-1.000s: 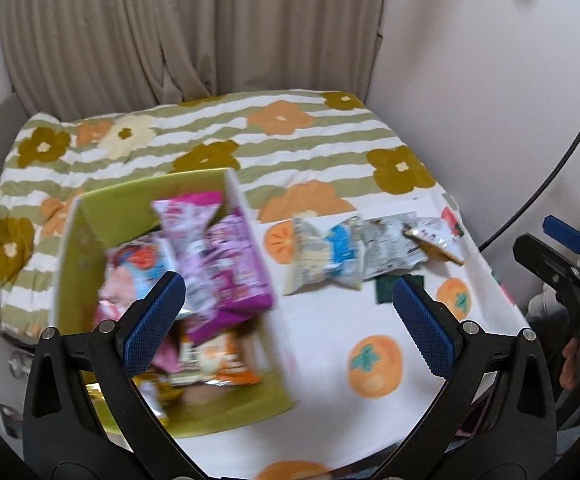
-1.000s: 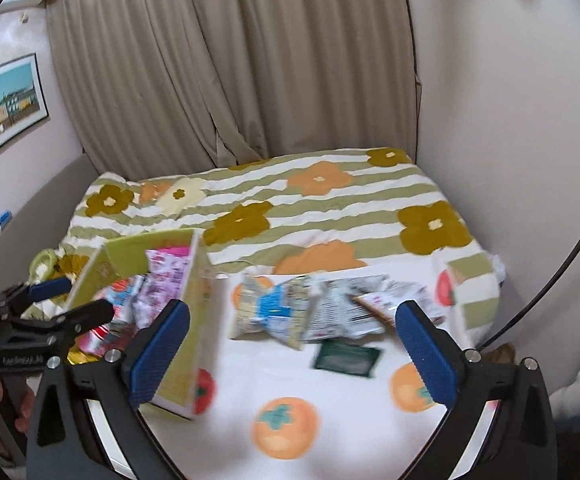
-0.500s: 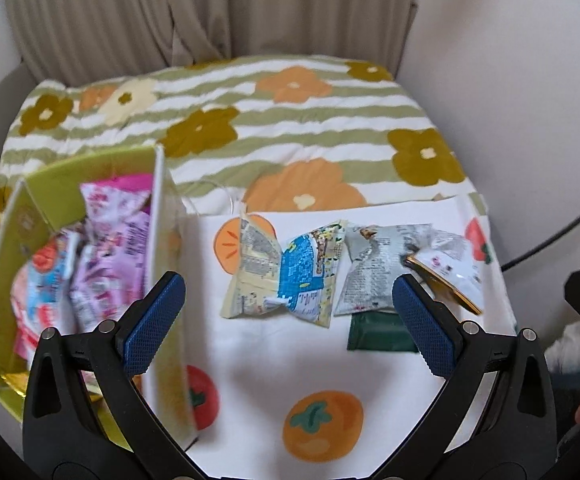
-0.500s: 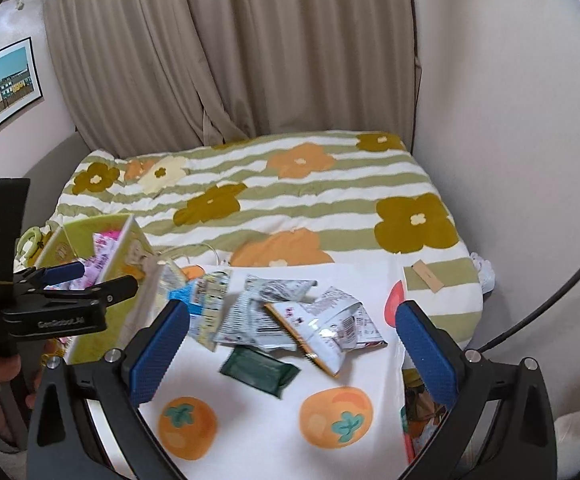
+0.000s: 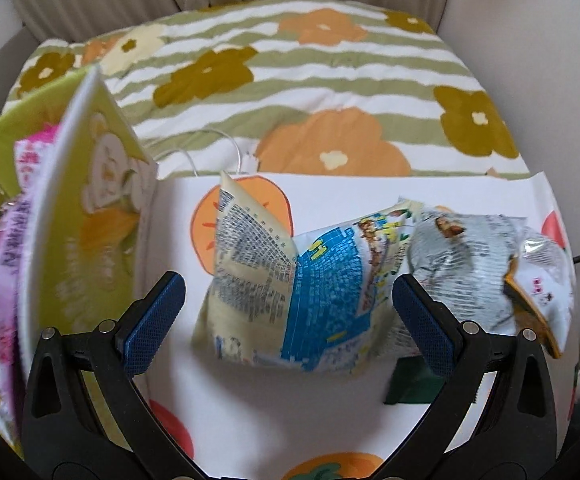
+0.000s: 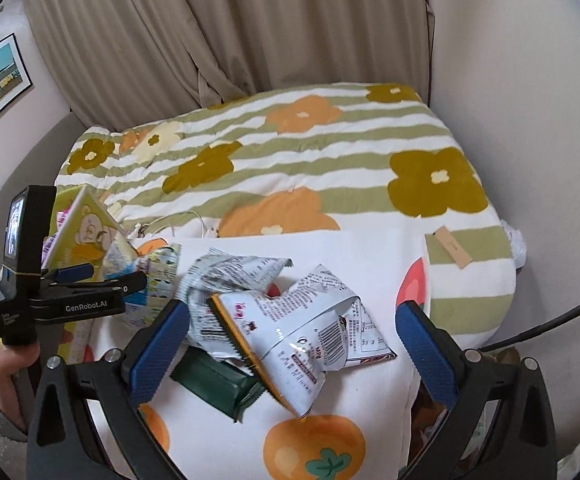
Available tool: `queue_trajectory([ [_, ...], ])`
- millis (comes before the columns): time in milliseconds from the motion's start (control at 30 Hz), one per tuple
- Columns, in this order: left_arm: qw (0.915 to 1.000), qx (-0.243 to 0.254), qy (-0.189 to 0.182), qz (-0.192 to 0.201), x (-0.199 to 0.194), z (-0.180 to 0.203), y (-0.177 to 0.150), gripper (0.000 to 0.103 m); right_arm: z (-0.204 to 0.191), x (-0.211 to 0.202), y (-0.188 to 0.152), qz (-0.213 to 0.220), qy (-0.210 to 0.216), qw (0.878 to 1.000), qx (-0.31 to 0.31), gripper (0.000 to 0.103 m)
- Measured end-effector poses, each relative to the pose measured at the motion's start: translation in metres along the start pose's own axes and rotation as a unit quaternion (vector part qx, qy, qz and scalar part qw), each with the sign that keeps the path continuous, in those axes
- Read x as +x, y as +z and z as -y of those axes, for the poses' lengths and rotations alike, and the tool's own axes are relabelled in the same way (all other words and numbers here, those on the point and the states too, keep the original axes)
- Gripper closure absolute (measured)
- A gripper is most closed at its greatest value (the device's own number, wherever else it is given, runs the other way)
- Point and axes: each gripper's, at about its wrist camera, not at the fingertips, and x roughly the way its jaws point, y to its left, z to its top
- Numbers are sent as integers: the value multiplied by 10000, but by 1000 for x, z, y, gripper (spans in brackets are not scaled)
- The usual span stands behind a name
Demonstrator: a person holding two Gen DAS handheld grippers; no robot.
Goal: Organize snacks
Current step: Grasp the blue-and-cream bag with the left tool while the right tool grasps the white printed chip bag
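From the left wrist view, the left gripper (image 5: 286, 308) has its blue pads spread wide with nothing between them, hovering low over the white persimmon-print cloth (image 5: 258, 412). Straight ahead of it lies the blue and cream snack packet (image 5: 290, 284), creased down its middle, its long axis running across the view from left to right, so the spread pads already bracket its width. Just to the right a grey packet (image 5: 461, 256) touches it, and a dark green packet (image 5: 409, 384) peeks out beside the right pad. To the left stands the green box (image 5: 86, 216), tilted in the picture, with pink and purple packets inside; it is just beside the left pad. From the right wrist view, the right gripper (image 6: 290, 340) is likewise wide apart and empty, looking down on the white and orange packet (image 6: 309, 332), which lies across the dark green packet and against the grey one. The left gripper shows at the left edge, held level by a hand (image 6: 10, 364), its fingers reaching towards the blue and cream packet next to the box. I judge the left hand the nearer to that packet and the box, so the coming pinch is likely its own
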Motion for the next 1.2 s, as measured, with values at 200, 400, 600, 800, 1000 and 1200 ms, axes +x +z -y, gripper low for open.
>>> queue_trajectory([
  [200,9998,90,-49,-154,23,2,-1,0,17,26,1,-256,15,9993,269,0],
  [400,9994,271,-220,-91,28,5,-3,0,27,47,1,-528,-28,9966,626,0],
  [600,9987,305,-400,-101,30,4,-6,14,34,61,0,-710,-12,9914,1104,0],
  [800,9981,252,-539,-132,26,-1,-5,19,37,73,-4,-850,170,9832,1605,0],
  [1000,9975,274,-624,-165,24,-1,-7,19,42,82,-9,-907,181,9767,1938,0],
  [1200,9975,271,-636,-168,23,0,-8,19,36,100,-7,-1178,86,9787,1677,0],
])
